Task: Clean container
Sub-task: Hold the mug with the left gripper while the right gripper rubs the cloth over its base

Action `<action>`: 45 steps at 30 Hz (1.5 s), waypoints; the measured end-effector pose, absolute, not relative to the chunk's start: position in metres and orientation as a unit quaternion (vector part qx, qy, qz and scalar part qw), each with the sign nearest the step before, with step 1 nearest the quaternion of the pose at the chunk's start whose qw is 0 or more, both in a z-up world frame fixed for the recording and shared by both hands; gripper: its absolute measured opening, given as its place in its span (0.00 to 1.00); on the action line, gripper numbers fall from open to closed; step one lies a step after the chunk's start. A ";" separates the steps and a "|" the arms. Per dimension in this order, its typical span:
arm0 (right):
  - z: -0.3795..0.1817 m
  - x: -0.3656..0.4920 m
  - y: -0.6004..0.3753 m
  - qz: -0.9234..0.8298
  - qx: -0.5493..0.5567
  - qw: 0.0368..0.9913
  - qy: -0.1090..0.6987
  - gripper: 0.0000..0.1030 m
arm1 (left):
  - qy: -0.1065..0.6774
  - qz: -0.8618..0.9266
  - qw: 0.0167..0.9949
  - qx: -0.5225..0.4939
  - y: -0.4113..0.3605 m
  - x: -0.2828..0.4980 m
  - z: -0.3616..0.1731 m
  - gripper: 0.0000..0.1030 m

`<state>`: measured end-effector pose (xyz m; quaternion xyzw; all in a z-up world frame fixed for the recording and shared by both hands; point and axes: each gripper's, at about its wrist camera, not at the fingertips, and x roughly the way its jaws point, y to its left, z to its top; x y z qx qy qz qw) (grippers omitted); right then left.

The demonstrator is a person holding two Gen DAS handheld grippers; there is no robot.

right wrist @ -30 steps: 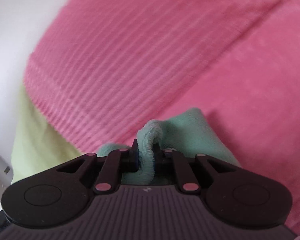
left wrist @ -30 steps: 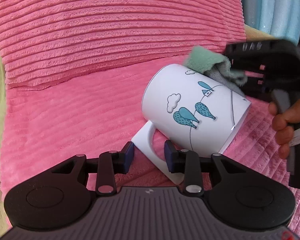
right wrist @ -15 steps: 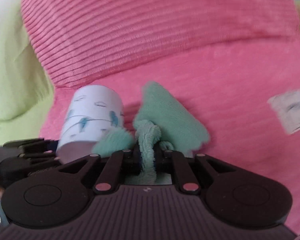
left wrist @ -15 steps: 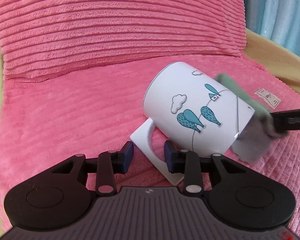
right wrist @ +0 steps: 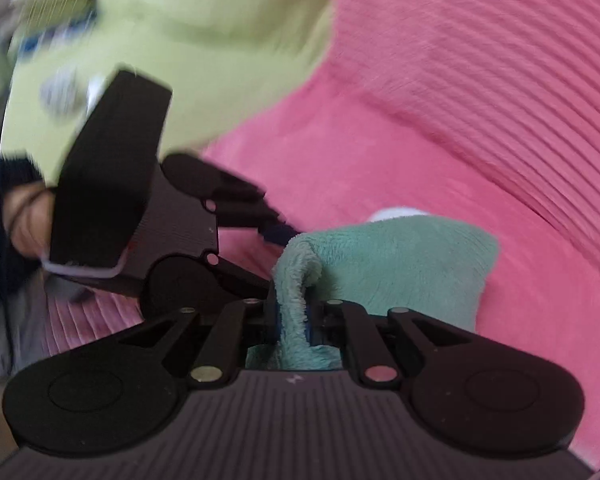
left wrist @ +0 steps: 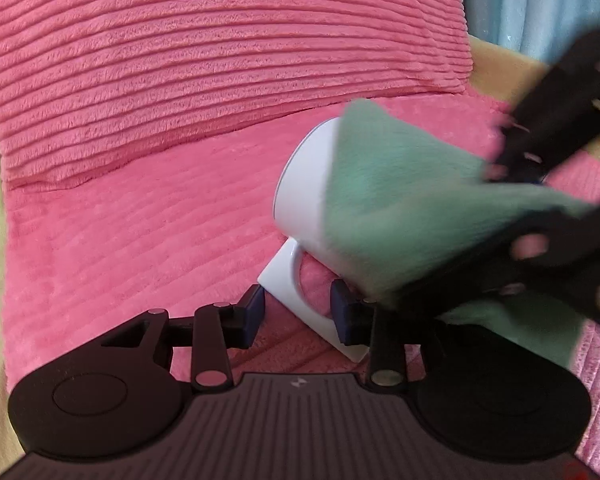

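In the left wrist view, the left gripper (left wrist: 298, 312) has its jaws closed partway around the handle of a white mug (left wrist: 304, 200), one blue pad on each side of the handle; the mug lies tilted on its side above a pink ribbed blanket (left wrist: 140, 220); a green cloth (left wrist: 396, 200) drapes over most of the mug's body, the blurred right gripper (left wrist: 512, 172) clamping it from the right.

In the right wrist view, the right gripper (right wrist: 293, 316) has its jaws clenched on a fold of the cloth (right wrist: 400, 260); a sliver of the mug (right wrist: 398, 213) shows above it; the left gripper (right wrist: 276, 224) sits to the left, a hand (right wrist: 24, 220) behind it.
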<state>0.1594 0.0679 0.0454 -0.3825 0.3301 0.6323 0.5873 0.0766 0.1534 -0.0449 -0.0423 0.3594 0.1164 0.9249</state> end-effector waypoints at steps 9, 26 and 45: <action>0.029 0.161 0.136 0.593 -0.465 0.548 0.362 0.03 | 0.353 0.110 0.928 -0.039 0.155 0.074 -0.043 0.39; 0.053 0.187 0.028 0.596 -0.163 0.737 0.275 0.09 | 0.357 0.103 0.925 -0.078 0.164 0.076 -0.045 0.39; -0.004 0.174 -0.037 0.642 -0.097 0.673 0.353 0.03 | 0.357 0.083 0.916 -0.165 0.187 0.074 -0.050 0.46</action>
